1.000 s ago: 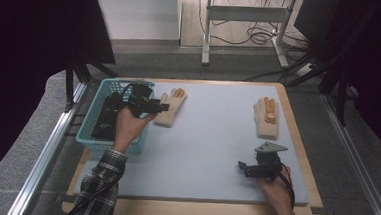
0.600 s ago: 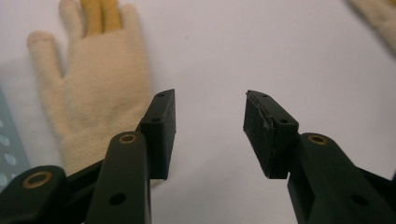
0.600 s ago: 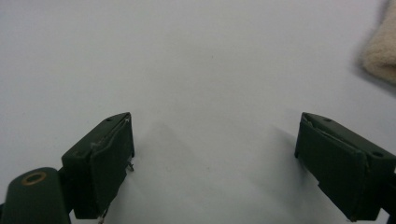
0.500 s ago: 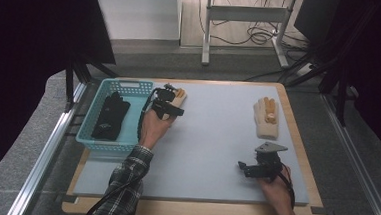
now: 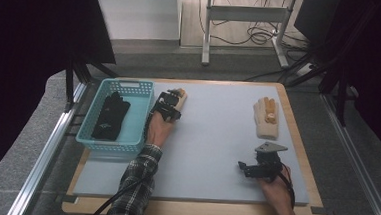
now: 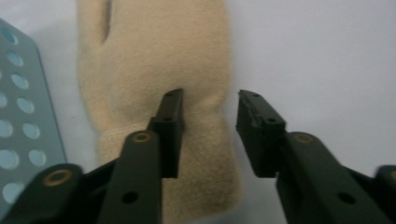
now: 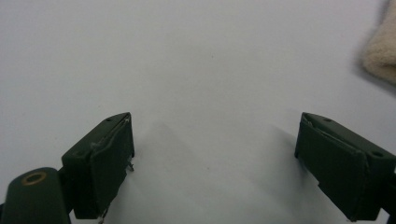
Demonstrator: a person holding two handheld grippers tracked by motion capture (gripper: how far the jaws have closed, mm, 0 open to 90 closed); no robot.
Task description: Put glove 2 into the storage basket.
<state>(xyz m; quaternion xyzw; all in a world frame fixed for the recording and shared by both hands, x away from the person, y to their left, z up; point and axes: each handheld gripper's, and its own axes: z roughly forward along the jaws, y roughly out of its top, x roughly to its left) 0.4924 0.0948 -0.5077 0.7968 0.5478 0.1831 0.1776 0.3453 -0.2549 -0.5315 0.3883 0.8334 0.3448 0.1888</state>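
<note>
Plaid sleeve [image 5: 134,184] comes in at bottom left of the high view; the other hand [image 5: 277,193] enters bottom right.

Right gripper [image 5: 249,168] sits near the front right of the pale blue-grey mat [image 5: 210,154], jaws pointing left across it. Right gripper view: jaws spread wide, bare mat between them, nothing held. A cream fabric edge [image 7: 380,51] shows at upper right of that view, well apart from the jaws.

Left hand [image 5: 158,129] reaches forward along the right side of the basket. Left gripper [image 5: 170,105] is over the cuff end of the near-left beige glove [image 5: 180,98], which lies on the mat just beside the basket's right wall. Left gripper view: jaws part-way apart, not clamped; left jaw over the glove [image 6: 154,70] fabric near the cuff, right jaw just off the glove's right edge over bare mat. Can't tell whether the left jaw touches the fabric. Perforated basket wall [image 6: 18,116] is at the left edge of that view.

Light blue plastic basket [image 5: 139,115] stands at the left edge of the mat, with a black glove [image 5: 109,115] lying inside it.

Second beige glove [image 5: 266,118], orange patches on the fingers, lies far right on the mat, fingers pointing away, well apart from both grippers.

Beyond the table: metal frame legs [image 5: 244,20] and loose cables [image 5: 255,36] on the floor.
</note>
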